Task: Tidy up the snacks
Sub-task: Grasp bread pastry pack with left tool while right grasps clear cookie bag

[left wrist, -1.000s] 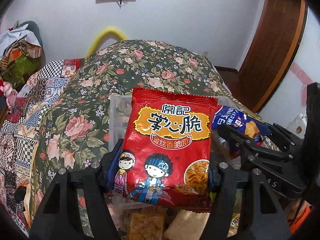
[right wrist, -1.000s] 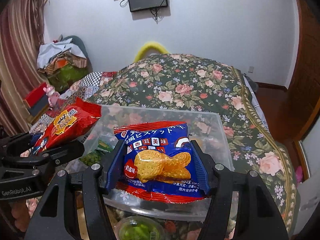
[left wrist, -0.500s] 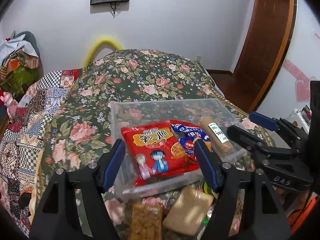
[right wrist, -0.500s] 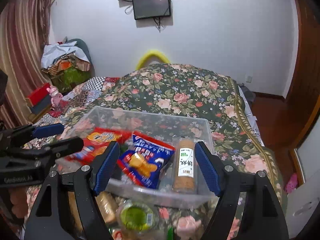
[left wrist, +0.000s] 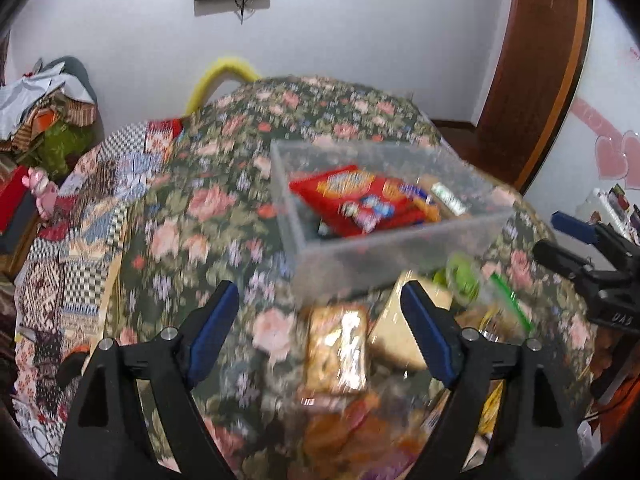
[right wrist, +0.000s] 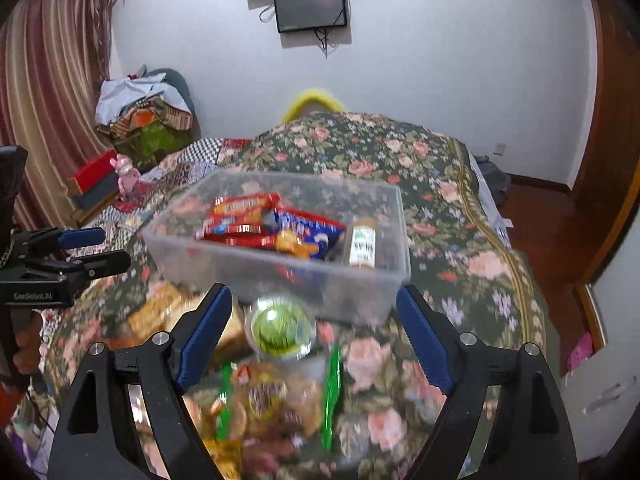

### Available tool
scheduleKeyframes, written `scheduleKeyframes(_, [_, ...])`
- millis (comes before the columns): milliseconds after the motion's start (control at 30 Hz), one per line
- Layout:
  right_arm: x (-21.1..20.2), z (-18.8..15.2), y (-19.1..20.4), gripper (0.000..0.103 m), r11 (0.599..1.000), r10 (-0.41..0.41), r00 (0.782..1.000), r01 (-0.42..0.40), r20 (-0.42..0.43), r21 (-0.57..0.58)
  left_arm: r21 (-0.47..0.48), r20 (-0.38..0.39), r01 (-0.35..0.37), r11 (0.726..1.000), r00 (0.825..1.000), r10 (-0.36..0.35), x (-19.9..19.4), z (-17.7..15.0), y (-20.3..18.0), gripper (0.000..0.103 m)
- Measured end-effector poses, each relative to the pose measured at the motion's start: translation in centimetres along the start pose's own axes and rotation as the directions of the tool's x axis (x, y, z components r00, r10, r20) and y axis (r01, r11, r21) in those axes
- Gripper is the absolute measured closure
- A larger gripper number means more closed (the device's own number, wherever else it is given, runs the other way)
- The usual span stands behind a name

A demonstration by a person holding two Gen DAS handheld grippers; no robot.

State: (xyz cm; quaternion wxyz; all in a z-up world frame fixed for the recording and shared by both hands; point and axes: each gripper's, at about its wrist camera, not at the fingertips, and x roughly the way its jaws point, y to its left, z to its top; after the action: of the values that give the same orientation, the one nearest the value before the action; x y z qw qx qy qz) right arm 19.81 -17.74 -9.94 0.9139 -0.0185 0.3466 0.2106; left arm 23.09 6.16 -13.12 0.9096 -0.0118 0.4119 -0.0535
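Note:
A clear plastic bin [left wrist: 400,244] [right wrist: 280,272] stands on the floral bedspread. In it lie a red noodle snack bag [left wrist: 344,196] [right wrist: 240,216], a blue fish-cracker bag [right wrist: 308,232] and a brown biscuit tube [right wrist: 362,244]. My left gripper [left wrist: 320,332] is open and empty, back from the bin over a clear-wrapped biscuit pack [left wrist: 340,348]. My right gripper [right wrist: 312,328] is open and empty, over a round green-filled cup [right wrist: 280,328] just in front of the bin. More loose snack packs [right wrist: 272,404] lie below it. Both views are blurred.
The floral bedspread [right wrist: 400,160] stretches beyond the bin to a white wall. A patchwork quilt [left wrist: 80,240] lies to the left. A wooden door [left wrist: 536,72] is at the right. Each gripper shows at the edge of the other's view [left wrist: 592,256] [right wrist: 60,256].
Both grippers opened and dropped their bags into the bin, the red one from the left, the blue one from the right. Both have since pulled back toward the loose snacks.

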Motion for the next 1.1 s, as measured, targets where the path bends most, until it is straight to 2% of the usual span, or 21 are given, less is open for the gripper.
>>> scheduleKeyframes(200, [0.6, -2.6, 0.0, 0.018, 1.0, 0.0, 0.997, 0.0, -0.077, 0.0, -0.041, -0.094, 0.0, 0.999, 0.996, -0.004, 2.0, -3.7, 1.2, 0.02])
scheduleKeyframes(367, [2.7, -4.7, 0.1, 0.018, 1.0, 0.011, 0.987, -0.009, -0.162, 0.012, -0.071, -0.13, 0.014, 0.997, 0.991, -0.023, 3.4, -5.7, 1.7, 0.02])
scheduleKeyframes(533, [4.8, -5.3, 0.0, 0.018, 1.0, 0.006, 0.978, -0.002, -0.207, 0.019, -0.111, -0.127, 0.038, 0.993, 0.991, -0.052, 4.5, -5.6, 2.0, 0.02])
scheduleKeyframes(733, [5.8, -6.0, -0.4, 0.019, 0.996, 0.053, 0.975, -0.037, -0.214, 0.077, -0.07, -0.157, 0.041, 0.997, 0.986, -0.052, 6.5, -5.2, 0.5, 0.023])
scheduleKeyframes(800, [5.7, -6.2, -0.4, 0.025, 0.994, 0.074, 0.975, -0.056, -0.208, 0.091, -0.069, -0.169, 0.045, 0.997, 0.984, -0.056, 7.2, -5.5, 0.3, 0.036])
scheduleKeyframes(900, [5.4, -6.5, -0.2, 0.041, 0.989, 0.12, 0.973, -0.1, -0.197, 0.108, -0.072, -0.142, 0.034, 0.997, 0.989, -0.043, 7.3, -5.7, 0.3, 0.048])
scheduleKeyframes(933, [5.3, -6.6, 0.0, 0.048, 0.987, 0.136, 0.971, -0.116, -0.196, 0.107, -0.072, -0.137, 0.036, 0.997, 0.99, -0.046, 7.3, -5.7, 0.3, 0.048])
scheduleKeyframes(1100, [4.9, -6.6, 0.6, 0.055, 0.988, 0.138, 0.974, -0.123, -0.182, 0.095, -0.054, -0.118, 0.035, 0.998, 0.992, -0.042, 6.5, -6.0, 0.0, 0.05])
